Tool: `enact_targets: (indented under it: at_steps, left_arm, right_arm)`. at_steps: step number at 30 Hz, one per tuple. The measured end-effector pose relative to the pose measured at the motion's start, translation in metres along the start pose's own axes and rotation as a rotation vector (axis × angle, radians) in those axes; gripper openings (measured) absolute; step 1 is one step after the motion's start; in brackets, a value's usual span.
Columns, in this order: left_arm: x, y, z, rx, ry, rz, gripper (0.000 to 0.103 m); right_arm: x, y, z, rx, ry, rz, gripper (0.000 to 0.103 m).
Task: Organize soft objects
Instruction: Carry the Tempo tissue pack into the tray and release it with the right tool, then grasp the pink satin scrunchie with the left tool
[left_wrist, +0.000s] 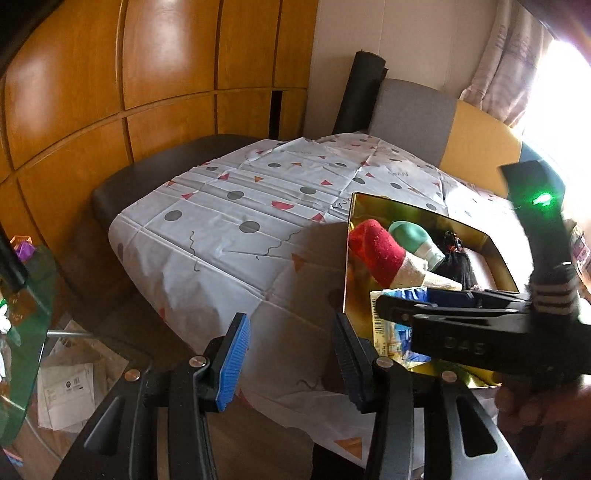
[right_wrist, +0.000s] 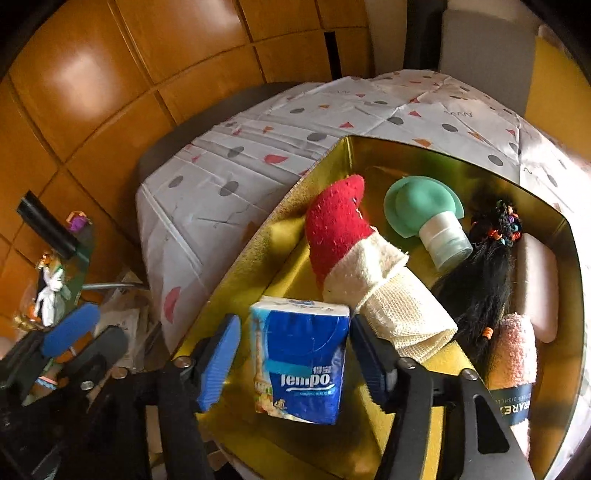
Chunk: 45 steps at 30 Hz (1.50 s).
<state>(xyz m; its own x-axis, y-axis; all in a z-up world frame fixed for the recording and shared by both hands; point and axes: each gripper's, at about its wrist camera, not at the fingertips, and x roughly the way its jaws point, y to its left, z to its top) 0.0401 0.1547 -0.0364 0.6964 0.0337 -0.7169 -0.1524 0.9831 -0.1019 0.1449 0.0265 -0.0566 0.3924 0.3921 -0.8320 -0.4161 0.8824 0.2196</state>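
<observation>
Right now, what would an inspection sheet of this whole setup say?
Surface: patterned tablecloth over a table.
Job's things: gold tray holding a red-and-white sock, green squeeze bottle, black hair piece, pink cloth; tissue pack above the tray's near end.
Clutter: papers on the floor.
Grippers: left gripper open, empty; right gripper open, pack between its fingers.
Cables: nothing seen.
Surroundings: wooden wall panels, curtain, figurine.
</observation>
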Motion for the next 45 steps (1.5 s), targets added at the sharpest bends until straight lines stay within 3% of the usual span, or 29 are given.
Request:
enact_targets:
  at_steps: [9, 18, 34, 45]
  left_arm:
    - [-0.008, -0.02, 0.001, 0.051, -0.019, -0.024, 0.046]
    - [-0.02, -0.05, 0.001, 0.132, -0.037, -0.053, 0.046]
    - [-0.029, -0.126, 0.0, 0.318, -0.042, -0.124, 0.046]
    - [-0.033, -0.204, 0.007, 0.447, -0.034, -0.251, 0.046]
  right_arm:
    - [-0.06, -0.012, -0.013, 0.011, -0.149, -0.012, 0.073]
    - [-0.109, -0.062, -0.03, 0.07, -0.255, -0.15, 0.075]
    - [-0.179, -0.204, -0.08, 0.26, -0.293, -0.394, 0.078]
    - [-0.216, -0.31, -0.139, 0.468, -0.298, -0.567, 0.081]
